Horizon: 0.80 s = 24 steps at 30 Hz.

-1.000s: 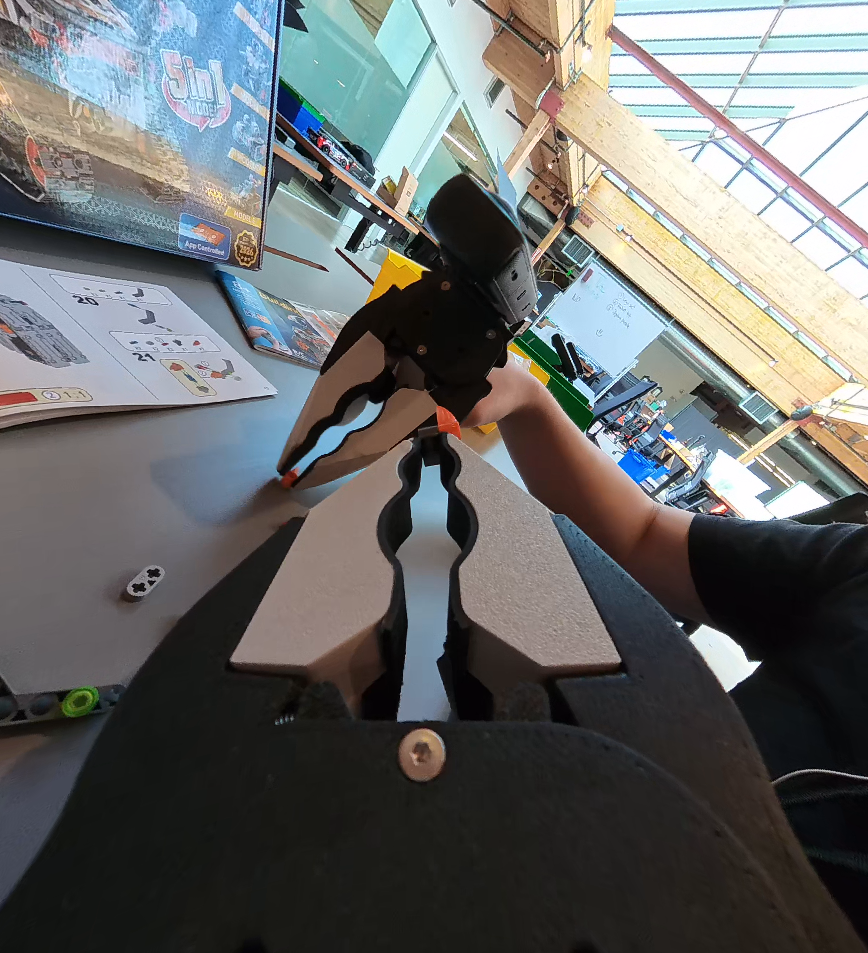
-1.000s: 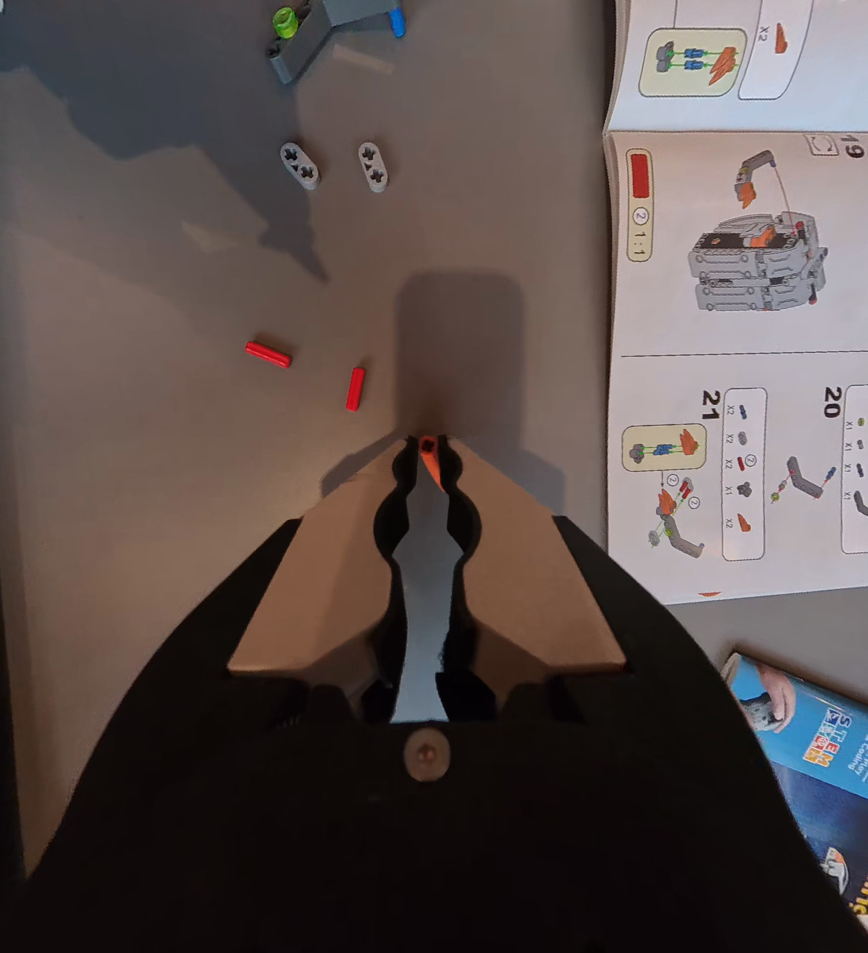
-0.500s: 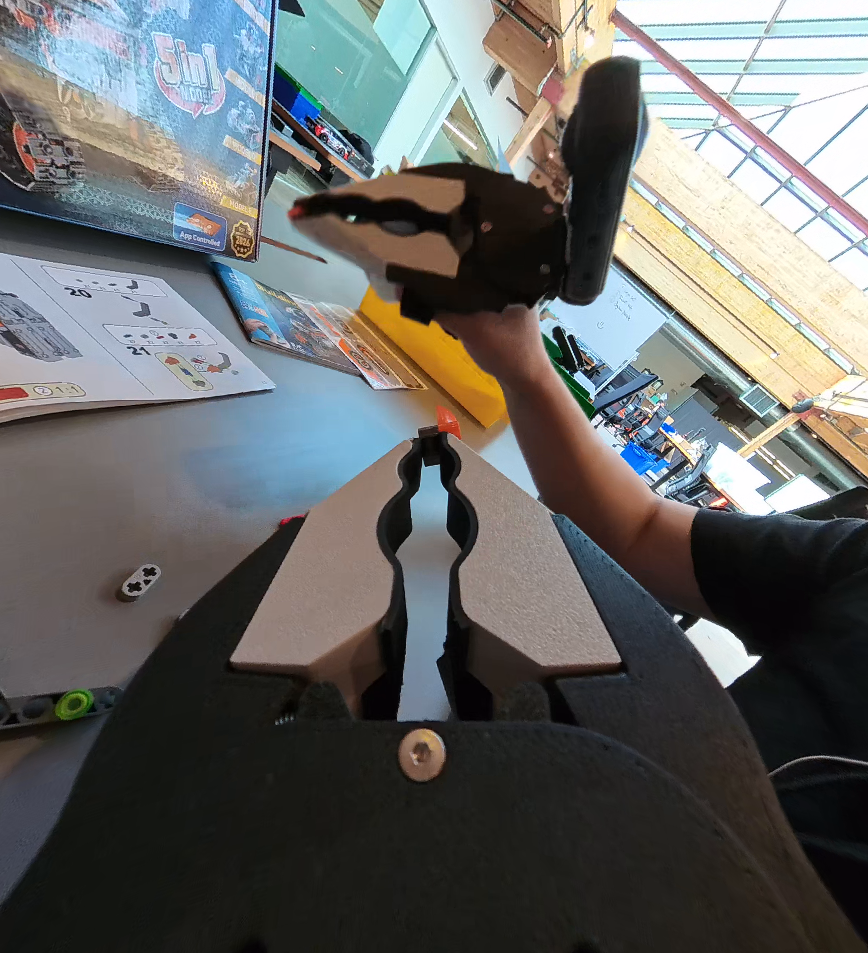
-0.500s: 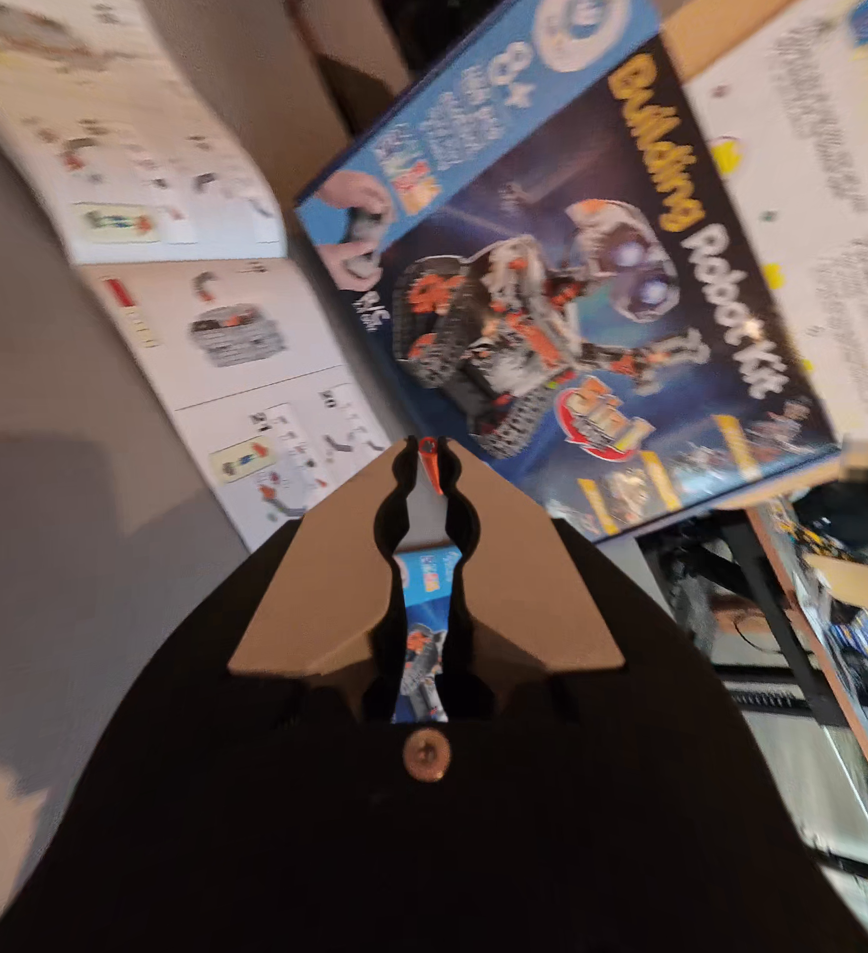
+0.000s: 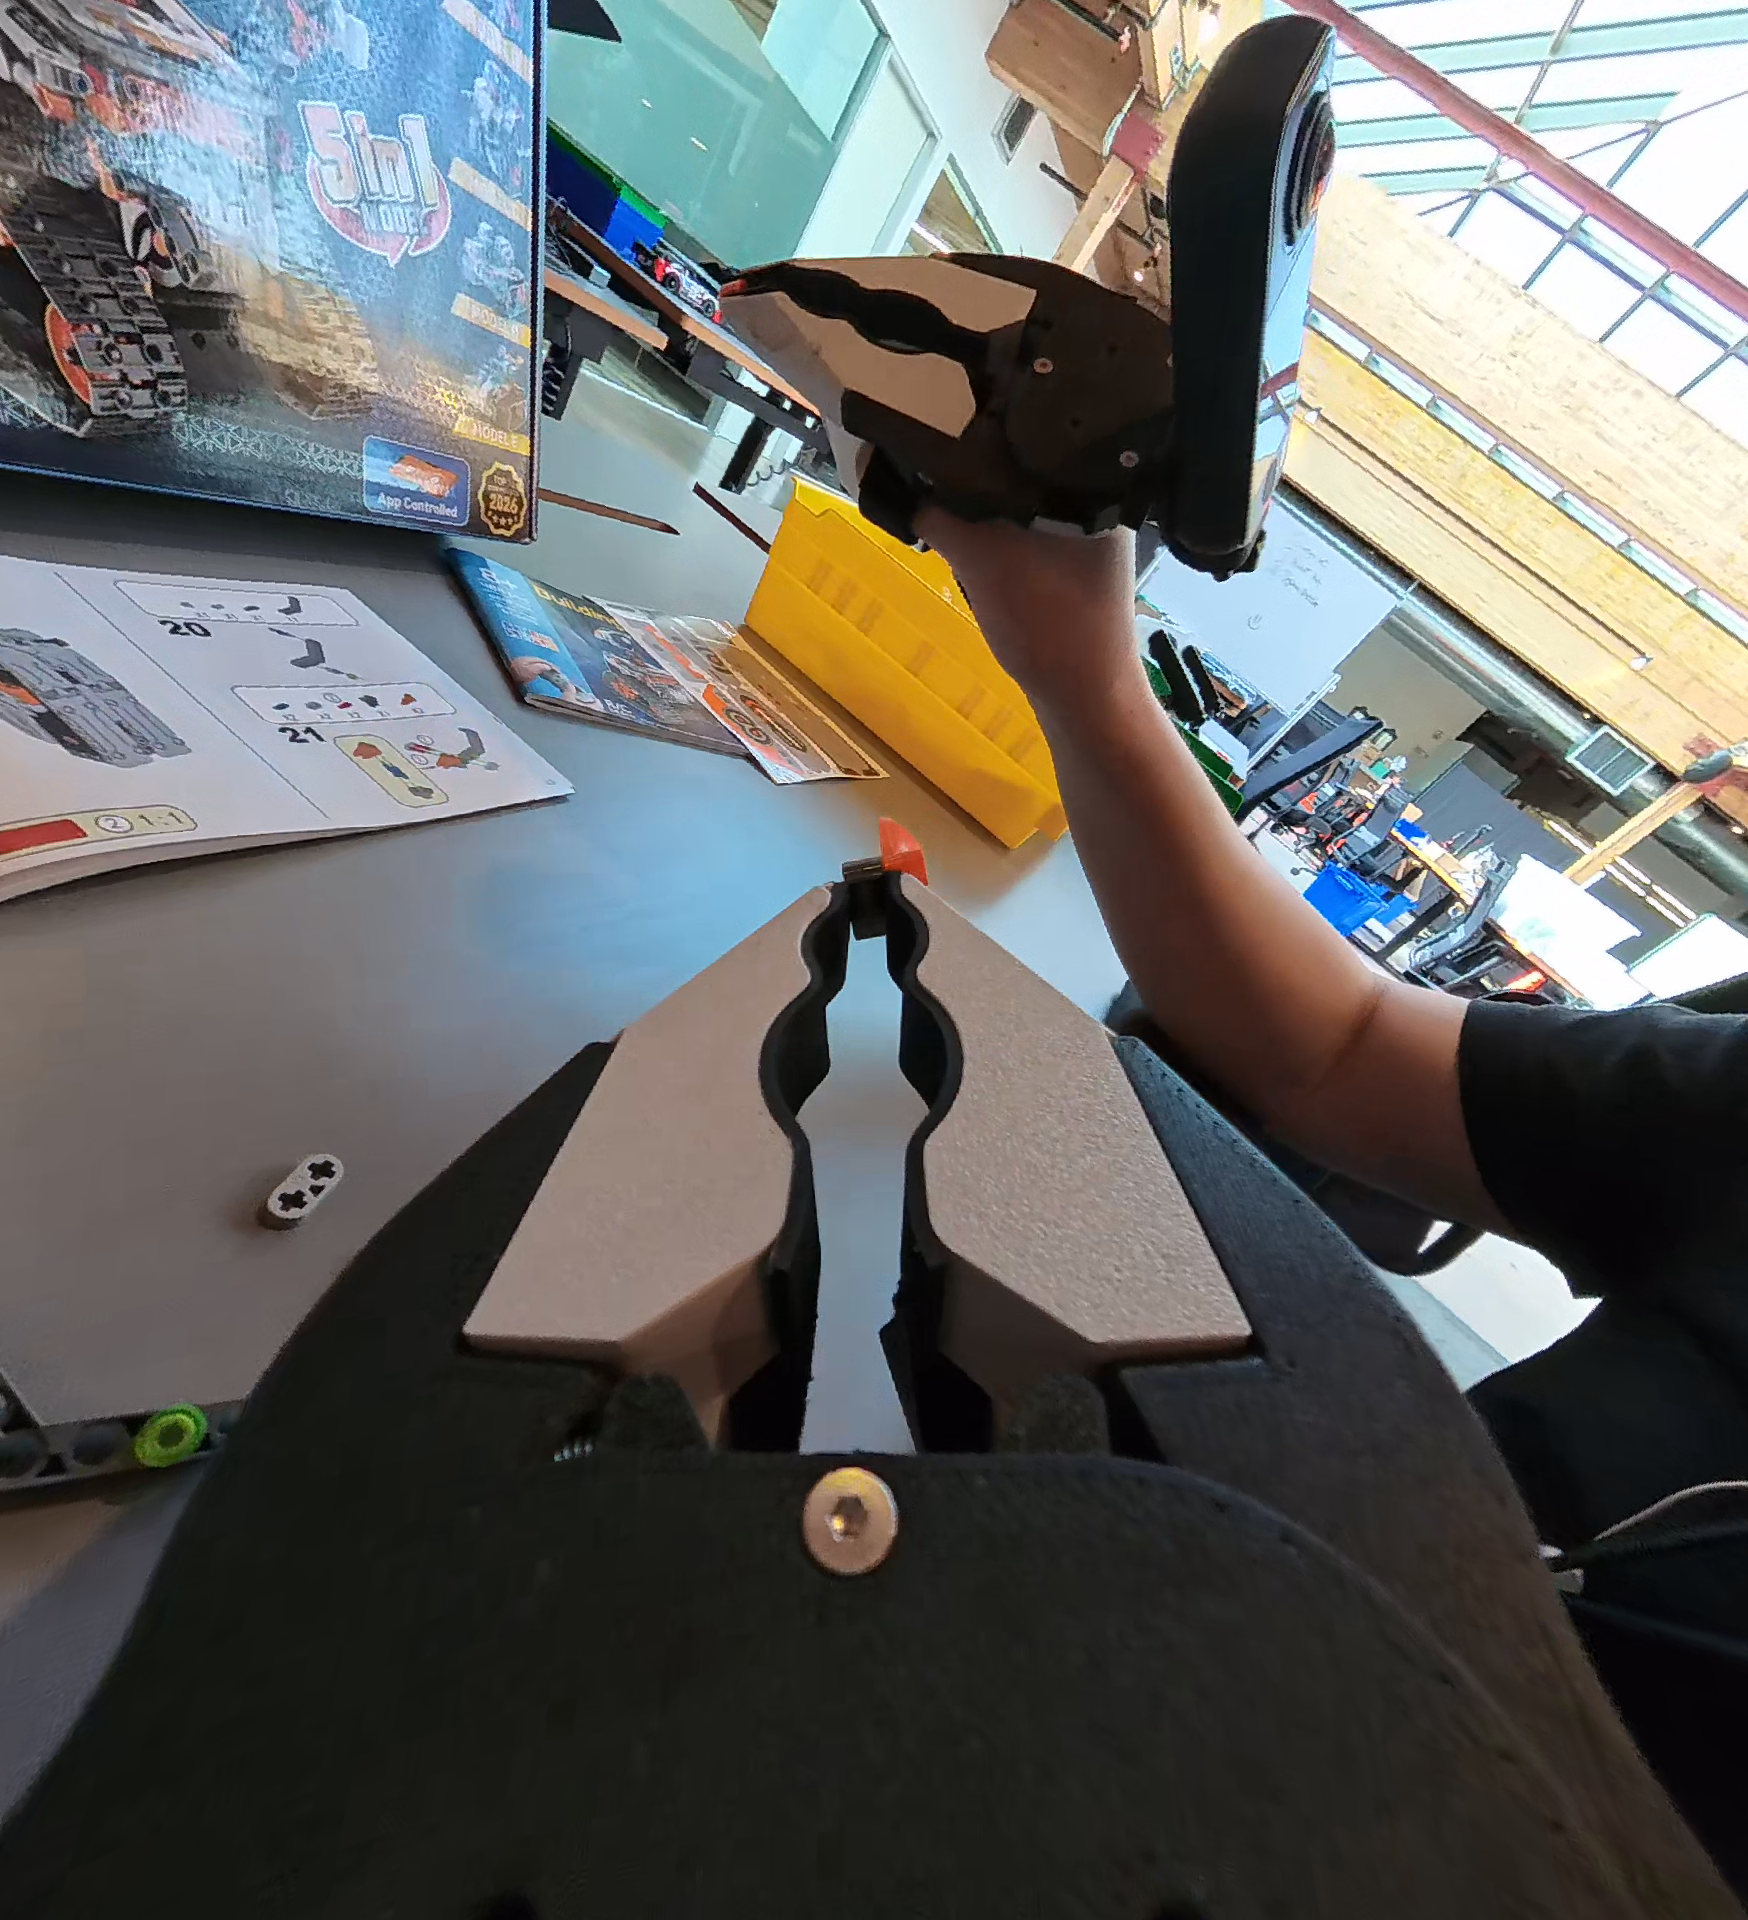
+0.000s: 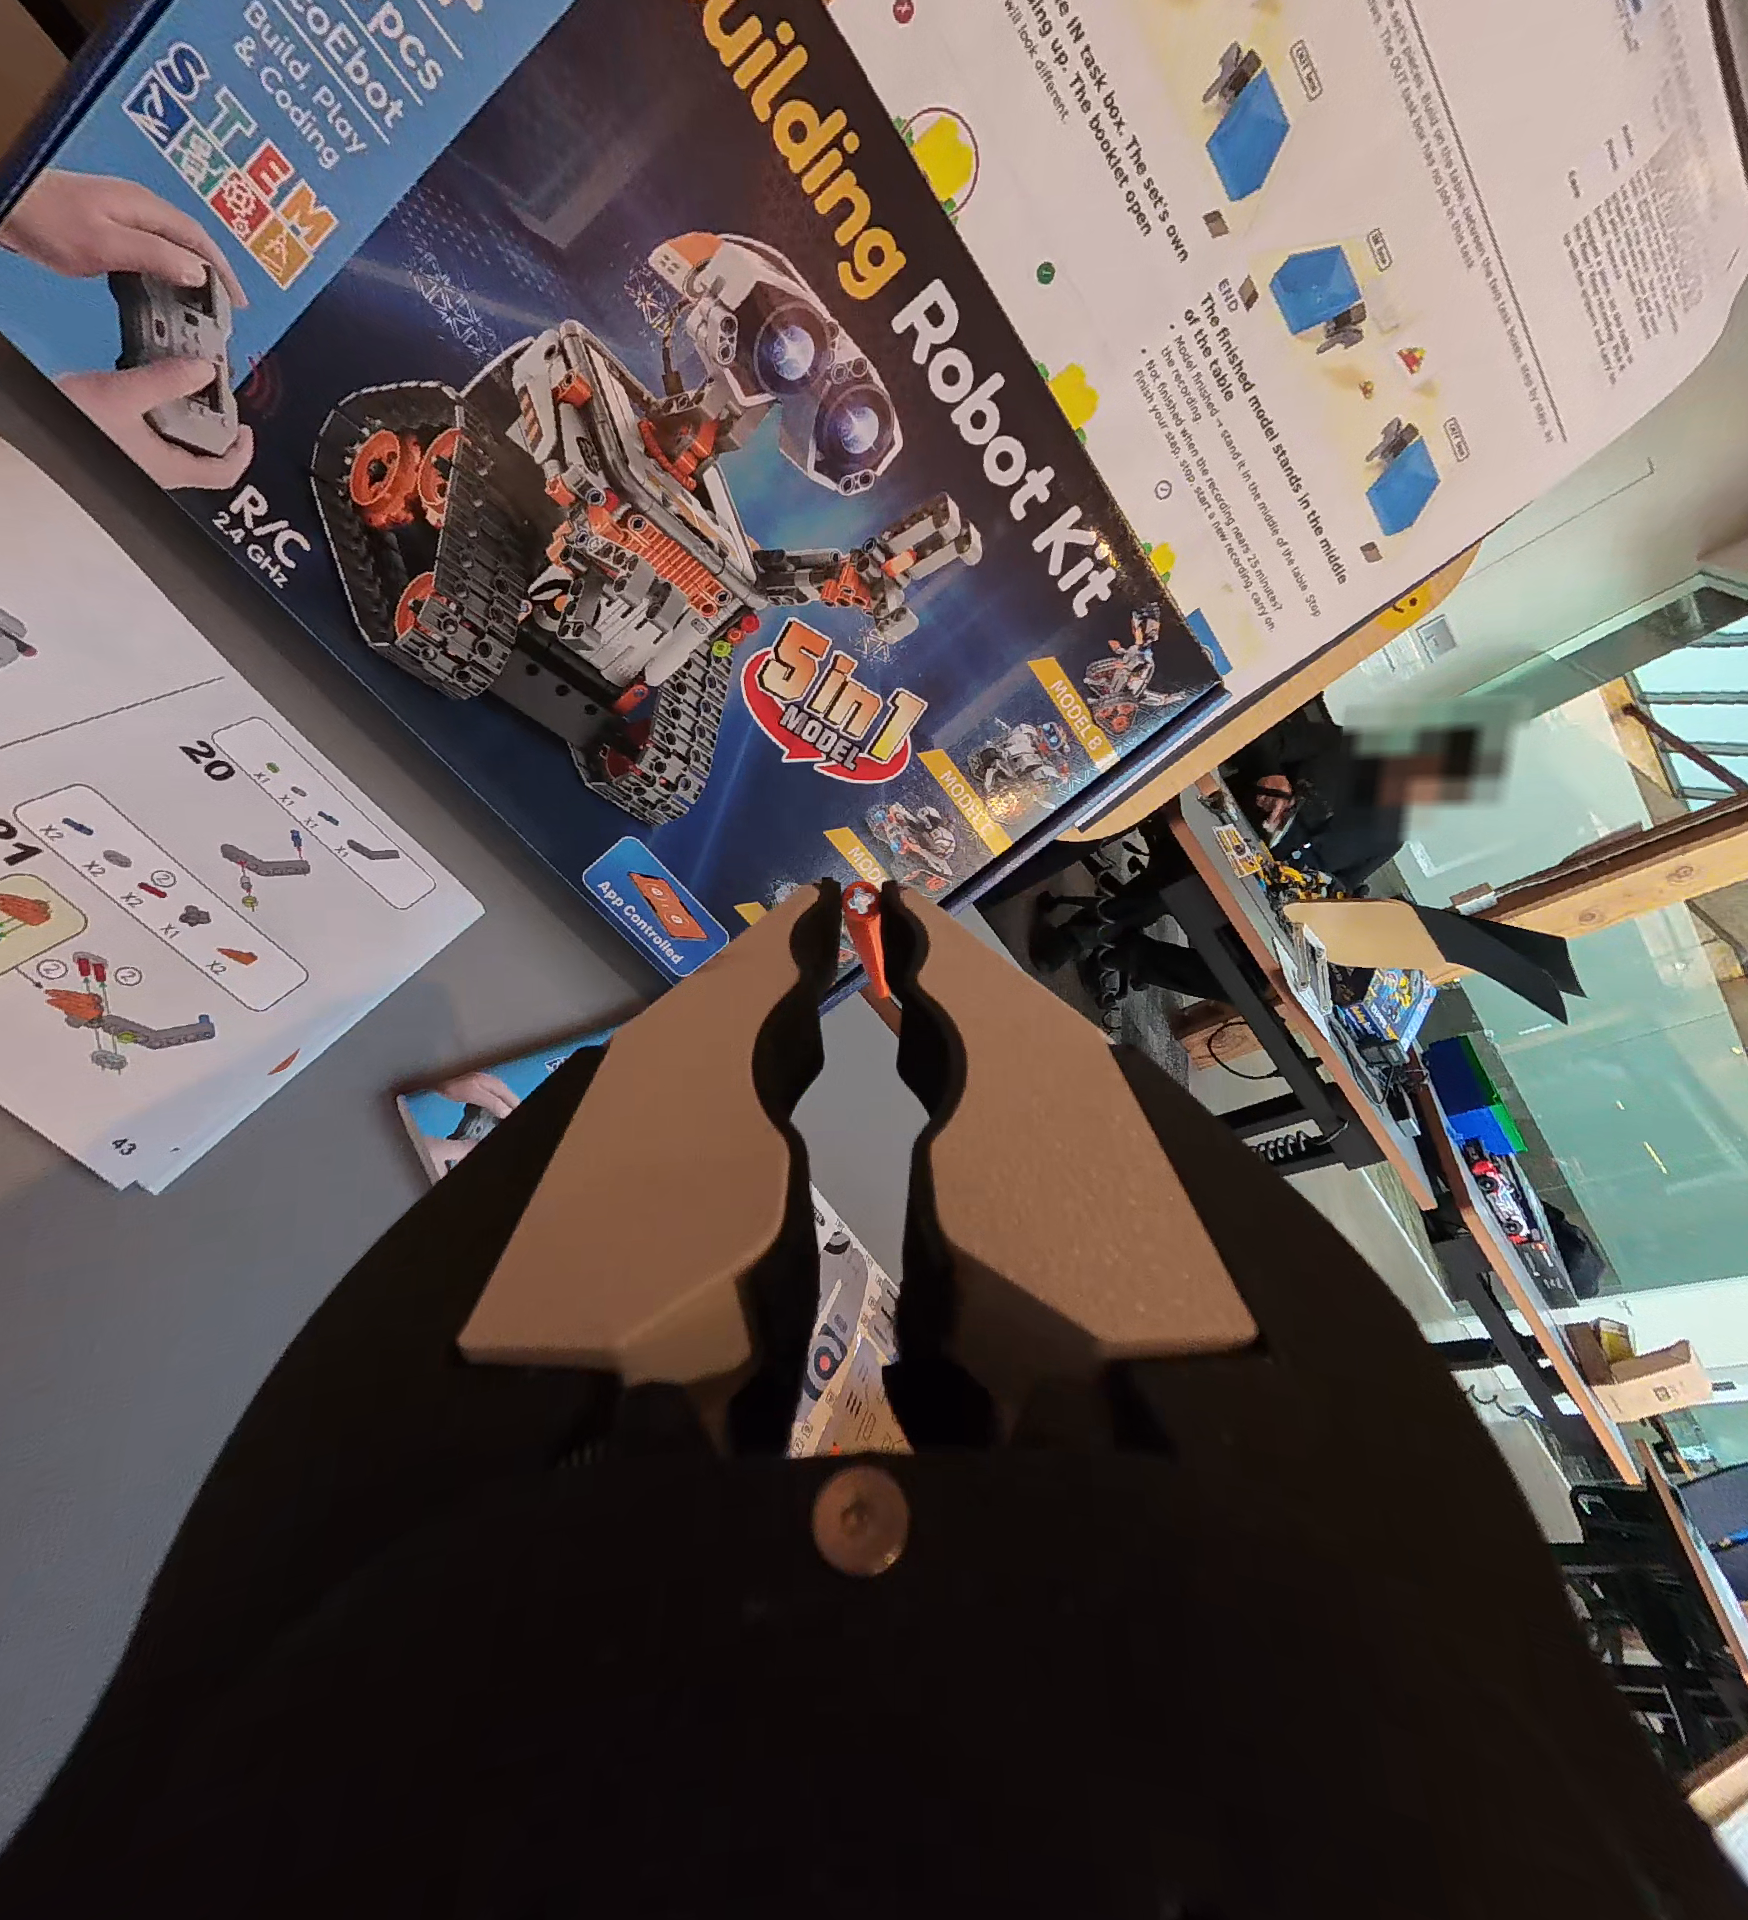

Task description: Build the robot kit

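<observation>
Small orange wedge-shaped piece (image 5: pixel 899 844) on a dark stub, smooth plastic, pinched at tip of left claw (image 5: pixel 868 902); claw clenched on it, held low over matte grey worktop (image 5: pixel 226 1018). Fingers (image 5: pixel 683 1132) tan, grainy, w/ wavy black inner pads.

Right claw (image 6: pixel 857 902) clenched on a slim orange tapered piece (image 6: pixel 876 945) w/ cross-shaped end, lifted well above worktop, pointing toward big glossy kit box (image 6: pixel 579 436). In left wrist view, right claw (image 5: pixel 745 296) seen from the side, raised in a hand (image 5: pixel 1036 582) on a bare forearm, black sleeve.

Near left claw: small grey flat 2-hole link (image 5: pixel 302 1191) lying on worktop; further left, grey angled beam (image 5: pixel 8 1434) w/ round holes & lime-green ring (image 5: pixel 166 1438) at its end. Open instruction booklet (image 5: pixel 205 727), white paper, flat, beside upright box (image 5: pixel 226 239). Thin glossy leaflet (image 5: pixel 589 665) & sticker sheet (image 5: pixel 787 717) just beyond booklet; yellow plastic bin (image 5: pixel 901 665) w/ ribbed wall behind them.
</observation>
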### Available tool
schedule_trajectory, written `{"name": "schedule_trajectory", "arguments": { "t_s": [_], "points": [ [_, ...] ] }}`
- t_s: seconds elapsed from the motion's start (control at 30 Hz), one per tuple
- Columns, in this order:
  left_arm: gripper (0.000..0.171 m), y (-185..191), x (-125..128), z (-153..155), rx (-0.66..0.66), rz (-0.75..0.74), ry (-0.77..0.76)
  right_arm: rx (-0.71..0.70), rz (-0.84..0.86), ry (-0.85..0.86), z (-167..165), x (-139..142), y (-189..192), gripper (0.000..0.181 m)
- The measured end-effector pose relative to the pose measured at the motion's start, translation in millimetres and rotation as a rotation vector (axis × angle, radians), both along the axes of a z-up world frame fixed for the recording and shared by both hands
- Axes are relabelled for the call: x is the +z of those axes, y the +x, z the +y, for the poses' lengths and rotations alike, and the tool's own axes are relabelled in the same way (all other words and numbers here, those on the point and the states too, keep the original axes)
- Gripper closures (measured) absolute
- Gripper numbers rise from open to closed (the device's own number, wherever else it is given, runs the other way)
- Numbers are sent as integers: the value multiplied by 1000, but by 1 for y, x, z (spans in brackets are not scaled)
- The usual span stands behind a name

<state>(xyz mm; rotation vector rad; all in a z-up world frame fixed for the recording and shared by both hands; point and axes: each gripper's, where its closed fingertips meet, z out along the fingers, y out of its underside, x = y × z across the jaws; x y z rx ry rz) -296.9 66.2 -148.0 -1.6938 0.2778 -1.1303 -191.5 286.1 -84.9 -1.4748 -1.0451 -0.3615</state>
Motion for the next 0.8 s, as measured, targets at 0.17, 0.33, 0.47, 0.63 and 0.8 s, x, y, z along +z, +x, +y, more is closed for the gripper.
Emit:
{"name": "schedule_trajectory", "arguments": {
  "t_s": [0.17, 0.33, 0.47, 0.63, 0.8],
  "points": [
    [167, 1, -2, 2, 13, 29, 7, 2, 7, 15, 0, 2, -1, 175],
    [167, 1, -3, 4, 28, 57, 20, 12, 16, 0, -1, 2, -1, 175],
    [167, -3, -7, 7, 92, 150, 40, 13, 45, -11, 1, 5, 4, 175],
    [167, 7, -1, 11, 114, 267, 79, 13, 84, -21, 3, 10, 9, 175],
    [167, 17, 20, 24, 144, 325, 109, 32, 128, -35, 1, 14, 8, 174]
  ]
}}
